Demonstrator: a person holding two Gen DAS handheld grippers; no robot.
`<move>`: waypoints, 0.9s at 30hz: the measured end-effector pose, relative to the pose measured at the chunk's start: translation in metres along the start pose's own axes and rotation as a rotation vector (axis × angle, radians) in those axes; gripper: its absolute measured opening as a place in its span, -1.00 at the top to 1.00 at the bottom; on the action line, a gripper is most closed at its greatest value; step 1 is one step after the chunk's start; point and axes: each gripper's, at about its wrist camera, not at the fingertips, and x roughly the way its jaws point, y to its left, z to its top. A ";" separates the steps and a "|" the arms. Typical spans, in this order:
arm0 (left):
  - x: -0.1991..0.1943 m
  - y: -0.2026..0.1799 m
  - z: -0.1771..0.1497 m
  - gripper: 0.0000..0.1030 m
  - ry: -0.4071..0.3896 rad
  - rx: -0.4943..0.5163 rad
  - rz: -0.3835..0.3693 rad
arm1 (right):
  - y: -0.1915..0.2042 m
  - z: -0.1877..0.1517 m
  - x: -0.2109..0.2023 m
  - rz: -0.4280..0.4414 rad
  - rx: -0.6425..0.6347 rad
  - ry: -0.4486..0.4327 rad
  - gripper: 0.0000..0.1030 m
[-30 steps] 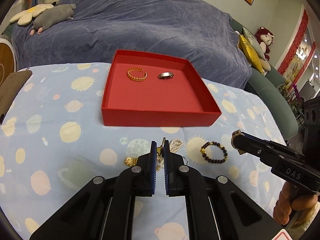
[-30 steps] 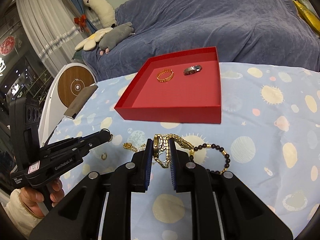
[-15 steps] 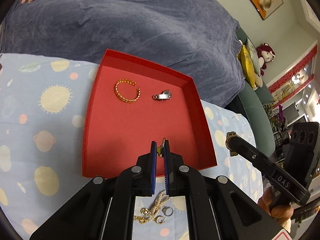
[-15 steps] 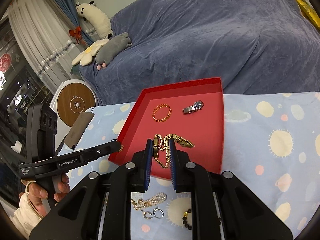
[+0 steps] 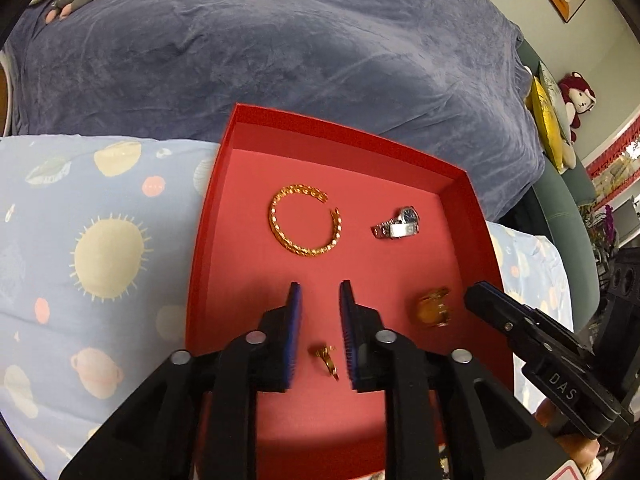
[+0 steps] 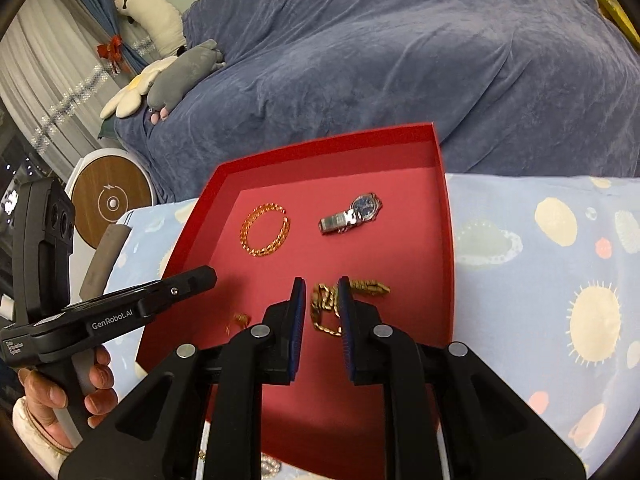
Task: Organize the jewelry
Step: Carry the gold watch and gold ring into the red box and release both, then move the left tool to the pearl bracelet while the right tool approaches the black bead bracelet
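A red tray point(image 5: 208, 216) point(image 6: 447, 216) sits on the patterned cloth. In it lie a gold bangle point(image 5: 305, 224) point(image 6: 265, 230) and a silver watch point(image 5: 397, 225) point(image 6: 351, 213). My left gripper point(image 5: 320, 294) is open above the tray; a small gold earring point(image 5: 326, 359) point(image 6: 238, 320) lies on the tray floor between its fingers. My right gripper point(image 6: 321, 289) is open over a gold chain point(image 6: 349, 300) that lies on the tray; in the left wrist view the chain point(image 5: 434, 312) is a blurred heap beside the right gripper point(image 5: 478, 300).
A blue-grey covered sofa point(image 5: 280, 60) rises behind the table. Plush toys point(image 6: 168, 76) lie on it at the left. A round wooden-faced device point(image 6: 111, 202) stands left of the table. A pearl piece point(image 6: 270, 468) shows below the tray's near edge.
Both grippers have moved forward over the tray and opened. The left one let go of the earring and the right one let go of the gold chain; both pieces now lie in the tray.
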 end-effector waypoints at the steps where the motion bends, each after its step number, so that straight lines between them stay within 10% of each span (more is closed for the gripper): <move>1: -0.002 0.001 0.002 0.35 -0.025 0.001 0.020 | 0.001 0.001 -0.003 -0.009 -0.011 -0.022 0.60; 3: -0.009 0.000 0.003 0.18 -0.072 0.012 0.053 | 0.002 0.002 -0.011 -0.013 -0.020 -0.054 0.33; 27: -0.112 -0.021 -0.107 -0.10 -0.262 0.136 0.244 | 0.011 -0.097 -0.137 -0.042 -0.062 -0.114 0.21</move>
